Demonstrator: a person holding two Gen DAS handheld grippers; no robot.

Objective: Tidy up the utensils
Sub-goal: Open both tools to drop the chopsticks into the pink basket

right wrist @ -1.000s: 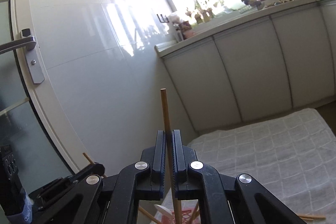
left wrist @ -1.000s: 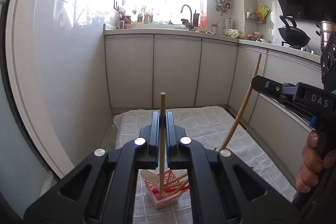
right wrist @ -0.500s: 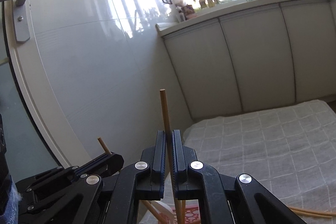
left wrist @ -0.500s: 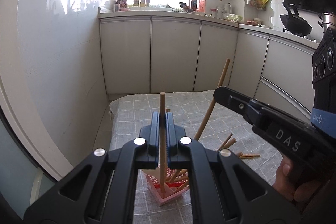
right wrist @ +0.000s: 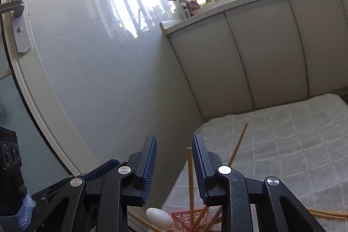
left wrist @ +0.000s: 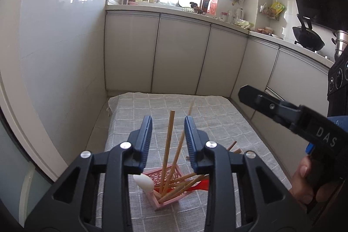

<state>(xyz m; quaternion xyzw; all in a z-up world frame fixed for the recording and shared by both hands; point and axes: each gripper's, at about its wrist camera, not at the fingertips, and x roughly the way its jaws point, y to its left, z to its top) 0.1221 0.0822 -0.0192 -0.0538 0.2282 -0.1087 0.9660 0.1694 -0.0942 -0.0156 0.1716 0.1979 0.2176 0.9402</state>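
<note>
Now your left gripper (left wrist: pixel 168 136) and right gripper (right wrist: pixel 174 152) have just been opening, fingers apart. Chopsticks (left wrist: pixel 168 145) stand loose in the pink basket (left wrist: pixel 174 199).

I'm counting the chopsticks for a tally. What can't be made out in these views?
- Left wrist view: pink basket interior and the chopstick bottoms, screened by the left gripper.
- Left wrist view: loose chopsticks on the cloth, partly behind the same gripper.
- Right wrist view: basket cut off by the bottom edge, behind the right gripper.
</note>
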